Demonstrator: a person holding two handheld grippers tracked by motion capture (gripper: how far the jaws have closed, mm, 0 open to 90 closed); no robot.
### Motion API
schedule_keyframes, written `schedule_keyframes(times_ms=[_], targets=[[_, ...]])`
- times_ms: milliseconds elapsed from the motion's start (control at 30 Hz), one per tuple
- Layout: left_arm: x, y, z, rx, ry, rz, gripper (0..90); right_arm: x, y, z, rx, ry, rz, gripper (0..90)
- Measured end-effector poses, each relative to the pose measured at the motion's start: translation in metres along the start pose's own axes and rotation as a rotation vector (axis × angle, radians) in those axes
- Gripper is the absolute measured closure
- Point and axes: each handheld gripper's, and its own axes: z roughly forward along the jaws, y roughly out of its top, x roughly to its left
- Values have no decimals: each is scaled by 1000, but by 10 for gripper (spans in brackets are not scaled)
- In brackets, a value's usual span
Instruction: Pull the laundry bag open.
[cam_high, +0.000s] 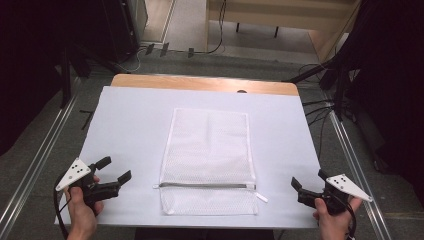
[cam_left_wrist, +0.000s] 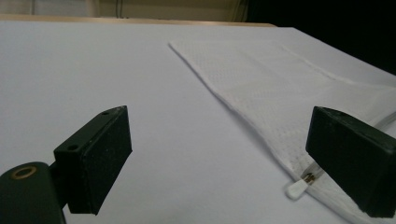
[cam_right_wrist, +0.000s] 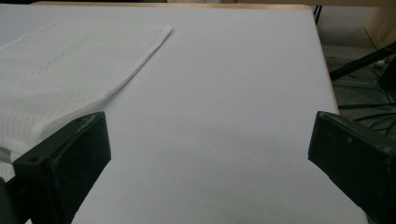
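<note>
White mesh laundry bag (cam_high: 207, 160), zipper (cam_high: 205, 185) closed, flat on table (cam_high: 125, 125).

We've got bare white counter (cam_high: 130, 125) on both flanks of the flat white mesh laundry bag (cam_high: 210, 150), wide lanes for either tongs. The bag lies low mid-counter, its grey zipper (cam_high: 205, 185) near our edge, and nothing upright stands between the left tongs (cam_high: 116, 170) and it.
</note>
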Motion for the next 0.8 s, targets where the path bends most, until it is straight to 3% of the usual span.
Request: schedule_keyframes(times_ms=[367, 800], targets=[[11, -4, 1, 27, 38, -35, 70, -20, -1, -8, -40, -12, 19, 0], [11, -2, -3, -8, 47, -31, 71, -21, -2, -10, -65, -9, 25, 0]])
